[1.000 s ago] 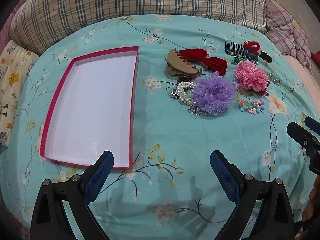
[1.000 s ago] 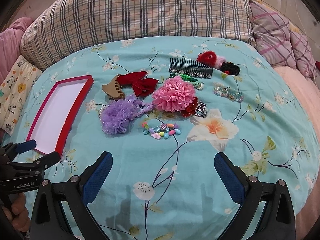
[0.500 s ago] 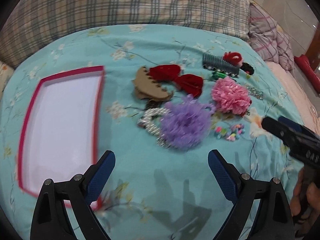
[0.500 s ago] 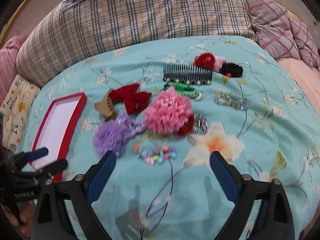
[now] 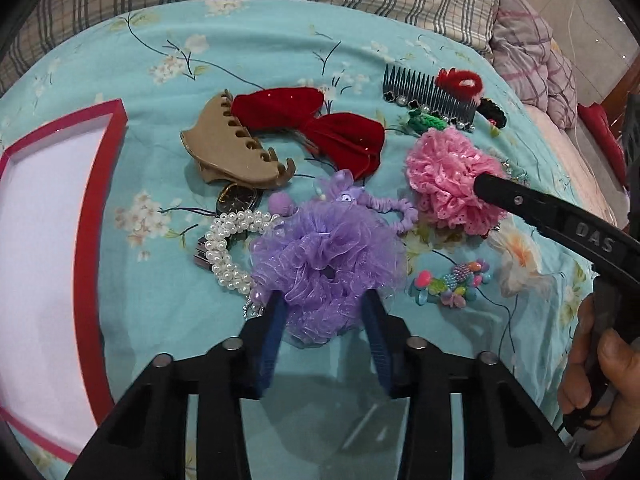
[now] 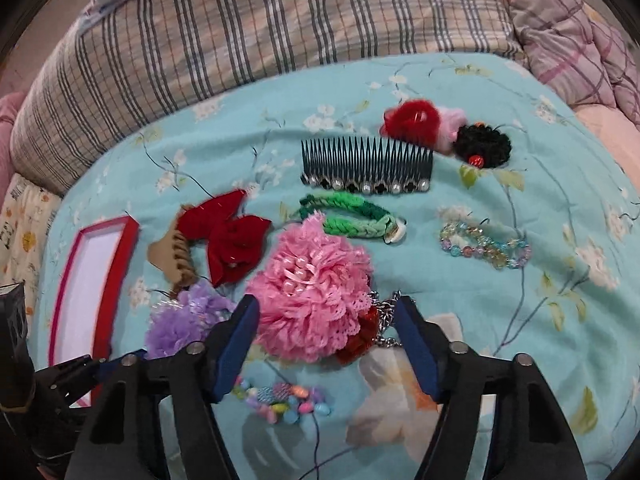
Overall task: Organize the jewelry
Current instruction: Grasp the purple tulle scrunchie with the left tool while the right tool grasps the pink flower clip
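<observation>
Hair accessories and jewelry lie on a teal floral bedspread. My left gripper [image 5: 324, 320] has its blue fingers on either side of the near edge of a purple ruffled scrunchie [image 5: 328, 264], closing on it. My right gripper [image 6: 326, 336] straddles a pink ruffled scrunchie [image 6: 312, 284], jaws still apart; it also shows in the left wrist view [image 5: 448, 176]. A red-rimmed white tray [image 5: 100, 208] lies at the left, also visible in the right wrist view [image 6: 116, 256].
Nearby lie a tan claw clip [image 5: 232, 148], red velvet bow [image 5: 320, 124], pearl bracelet [image 5: 228, 244], watch [image 5: 238, 198], dark comb [image 6: 366, 168], green braided band [image 6: 352, 216], crystal bead bracelet [image 6: 484, 246], colourful bead clip [image 5: 450, 284]. Plaid pillows [image 6: 280, 16] behind.
Both grippers moved forward and down onto the pile. The left one narrowed around the purple scrunchie; the right one narrowed around the pink scrunchie.
</observation>
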Tool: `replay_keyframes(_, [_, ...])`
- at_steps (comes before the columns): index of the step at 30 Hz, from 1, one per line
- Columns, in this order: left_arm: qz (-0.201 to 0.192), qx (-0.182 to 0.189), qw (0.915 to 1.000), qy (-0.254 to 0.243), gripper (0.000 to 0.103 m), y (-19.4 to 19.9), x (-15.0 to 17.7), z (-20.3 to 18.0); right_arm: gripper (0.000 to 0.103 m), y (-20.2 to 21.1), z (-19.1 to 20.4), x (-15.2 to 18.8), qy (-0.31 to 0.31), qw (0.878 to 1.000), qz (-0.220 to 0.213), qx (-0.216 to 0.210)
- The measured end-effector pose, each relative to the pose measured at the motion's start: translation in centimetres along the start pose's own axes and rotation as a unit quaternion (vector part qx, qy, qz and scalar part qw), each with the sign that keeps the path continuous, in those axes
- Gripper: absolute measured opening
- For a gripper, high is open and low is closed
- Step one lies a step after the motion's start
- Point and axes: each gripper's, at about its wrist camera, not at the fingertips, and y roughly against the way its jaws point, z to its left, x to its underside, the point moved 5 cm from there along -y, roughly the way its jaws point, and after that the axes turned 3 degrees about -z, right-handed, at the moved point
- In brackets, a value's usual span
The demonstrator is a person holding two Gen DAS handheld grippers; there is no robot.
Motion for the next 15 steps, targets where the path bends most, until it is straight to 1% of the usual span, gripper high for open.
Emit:
replay_keyframes(1, [-0.003, 0.001, 1.0000, 0.000, 0.029, -0.1, -0.1, 0.0, 0.053, -0.5, -0.1, 0.1, -0.001, 1.000, 0.007, -0.003])
replay_keyframes(2, [-0.006, 0.004, 1.0000, -0.001, 0.025, -0.3, -0.2, 0.0, 0.042, -0.8, -0.1, 0.2, -0.002, 1.000, 0.011, -0.006])
replay_keyframes(3, [-0.008, 0.009, 0.9999, -0.001, 0.017, -0.2, -0.3, -0.1, 0.036, -1.0, -0.1, 0.3, -0.002, 1.000, 0.013, -0.004])
replay_keyframes(4, [-0.011, 0.012, 0.9999, -0.001, 0.010, -0.2, -0.4, 0.0, 0.024, -1.0, 0.0, 0.4, 0.001, 1.000, 0.011, -0.003])
replay_keyframes(5, [-0.013, 0.013, 0.9998, 0.000, 0.007, -0.2, -0.5, 0.1, 0.016, -0.9, 0.1, 0.4, 0.002, 1.000, 0.008, -0.004])
replay_keyframes(6, [-0.014, 0.016, 0.9998, 0.001, 0.004, 0.0, -0.4, 0.1, 0.012, -0.7, 0.1, 0.3, 0.001, 1.000, 0.004, -0.005])
replay_keyframes(7, [-0.015, 0.020, 0.9997, 0.004, 0.003, 0.2, -0.4, 0.3, 0.009, -0.6, 0.2, 0.3, 0.000, 1.000, 0.003, -0.005])
replay_keyframes(8, [-0.017, 0.023, 0.9996, 0.007, 0.003, 0.4, -0.3, 0.4, 0.007, -0.2, 0.2, 0.3, -0.001, 1.000, 0.000, -0.008])
replay_keyframes(11, [-0.029, 0.033, 0.9989, 0.015, 0.001, 2.3, 0.2, 0.7, 0.005, 0.7, 0.7, 0.4, -0.004, 1.000, -0.008, -0.018])
replay_keyframes(15, [-0.043, 0.037, 0.9981, 0.023, 0.000, 4.8, 0.8, 1.6, 0.004, 1.5, 1.7, 0.4, -0.001, 1.000, -0.015, -0.028])
